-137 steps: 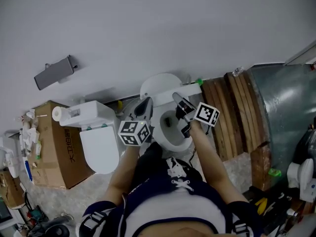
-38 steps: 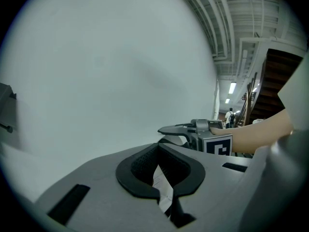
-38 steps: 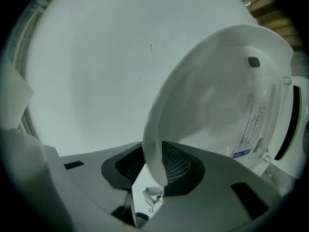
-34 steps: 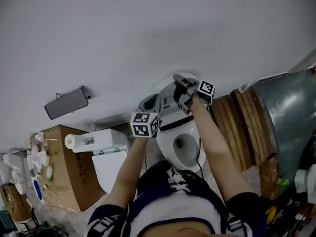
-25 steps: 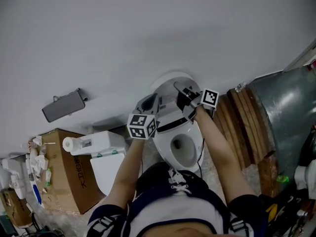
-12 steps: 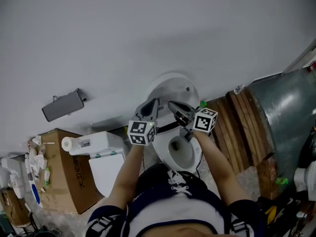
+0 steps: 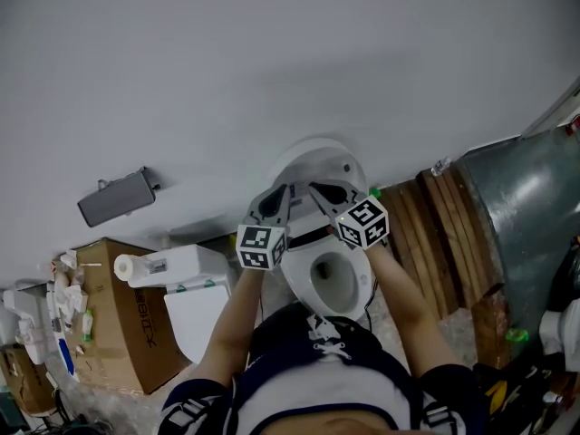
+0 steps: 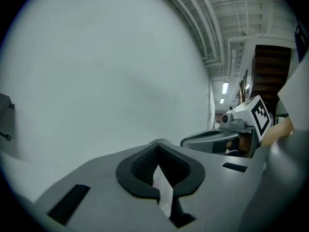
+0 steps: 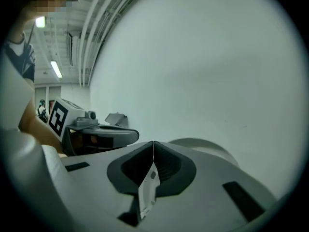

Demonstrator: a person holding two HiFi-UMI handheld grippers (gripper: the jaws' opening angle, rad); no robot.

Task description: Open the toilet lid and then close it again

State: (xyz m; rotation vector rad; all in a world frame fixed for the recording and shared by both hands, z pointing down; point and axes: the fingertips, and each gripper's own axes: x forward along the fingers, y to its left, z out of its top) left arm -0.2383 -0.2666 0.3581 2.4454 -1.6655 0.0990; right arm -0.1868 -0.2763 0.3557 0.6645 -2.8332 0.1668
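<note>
The toilet lid stands raised against the far wall, just beyond the tips of both grippers; whether either touches it cannot be told. It is a smooth white oval above the open white bowl. The left gripper and right gripper have grey jaws with dark ribbed pads, each pair pressed together. They point roughly level toward the wall, side by side, on bare forearms reaching over the bowl.
</note>
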